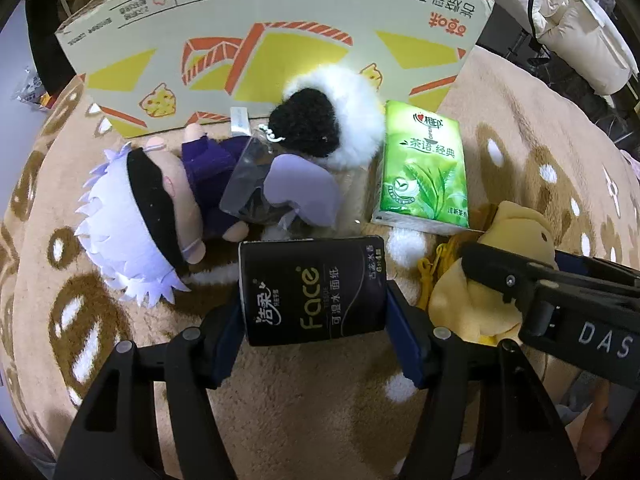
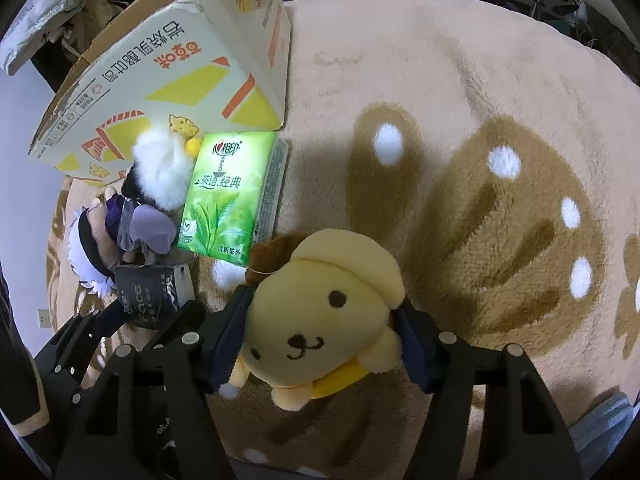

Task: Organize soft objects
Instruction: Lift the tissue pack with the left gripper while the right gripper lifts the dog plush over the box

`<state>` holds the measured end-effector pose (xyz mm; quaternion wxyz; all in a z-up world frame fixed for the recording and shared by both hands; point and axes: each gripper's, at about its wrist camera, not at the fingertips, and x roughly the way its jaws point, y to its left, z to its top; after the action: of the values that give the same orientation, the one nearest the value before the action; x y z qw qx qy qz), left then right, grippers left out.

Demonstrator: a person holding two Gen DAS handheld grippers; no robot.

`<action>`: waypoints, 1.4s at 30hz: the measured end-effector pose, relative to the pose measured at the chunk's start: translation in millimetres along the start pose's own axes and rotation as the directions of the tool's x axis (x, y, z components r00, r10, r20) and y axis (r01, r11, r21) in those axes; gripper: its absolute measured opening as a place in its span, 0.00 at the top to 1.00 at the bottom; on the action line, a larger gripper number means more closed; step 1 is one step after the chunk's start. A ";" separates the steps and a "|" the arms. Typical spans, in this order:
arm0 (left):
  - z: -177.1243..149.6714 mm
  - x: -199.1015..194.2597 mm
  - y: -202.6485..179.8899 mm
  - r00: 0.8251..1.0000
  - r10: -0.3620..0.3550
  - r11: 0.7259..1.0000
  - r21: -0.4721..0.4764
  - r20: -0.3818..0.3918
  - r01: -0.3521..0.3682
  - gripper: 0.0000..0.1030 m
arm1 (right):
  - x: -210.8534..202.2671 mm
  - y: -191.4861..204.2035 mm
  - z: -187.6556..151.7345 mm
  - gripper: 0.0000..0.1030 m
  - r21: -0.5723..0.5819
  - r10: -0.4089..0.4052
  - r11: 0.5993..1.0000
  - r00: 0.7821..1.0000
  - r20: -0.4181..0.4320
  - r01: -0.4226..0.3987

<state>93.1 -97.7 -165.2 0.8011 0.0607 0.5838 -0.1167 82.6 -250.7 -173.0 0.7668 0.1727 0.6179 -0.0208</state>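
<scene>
On a beige and brown plush rug, a black "Face" tissue pack lies between the pads of my left gripper, which press its two short sides. My right gripper is shut on the head of a yellow plush dog that lies face up. In the left wrist view the plush dog shows at the right under the right gripper's black finger. The right wrist view shows the black pack at lower left.
A green tissue pack lies beyond both grippers. Left of it are a black-and-white fluffy plush, a purple toy in a clear bag and a white-haired doll. A printed cardboard box stands behind them.
</scene>
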 end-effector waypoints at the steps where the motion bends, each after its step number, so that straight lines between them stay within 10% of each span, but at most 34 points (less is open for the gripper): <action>1: -1.1 -2.1 0.9 1.000 0.000 1.000 -0.002 0.004 0.000 0.38 | -1.1 0.4 0.5 0.33 -0.003 -0.002 1.000 1.000 0.005 0.002; 14: -22.6 -52.7 8.6 0.990 0.044 0.999 -0.011 0.132 -0.042 0.38 | -46.0 3.5 -17.9 0.34 -0.044 -0.031 0.998 0.989 0.144 0.038; 23: -28.9 -89.1 17.9 0.958 0.114 0.993 -0.043 0.263 -0.106 0.38 | -97.2 15.1 -33.1 0.34 -0.100 0.050 0.995 0.933 0.357 -0.015; 42: -38.7 -179.2 33.5 0.765 0.233 0.972 -0.116 0.600 -0.206 0.38 | -167.3 25.3 -36.0 0.34 -0.191 0.163 0.981 0.708 0.687 -0.041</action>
<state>14.0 -35.5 -8.3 0.9554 0.0705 0.2857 -0.0231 15.5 -246.8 -13.5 0.9547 0.1231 0.2709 0.0082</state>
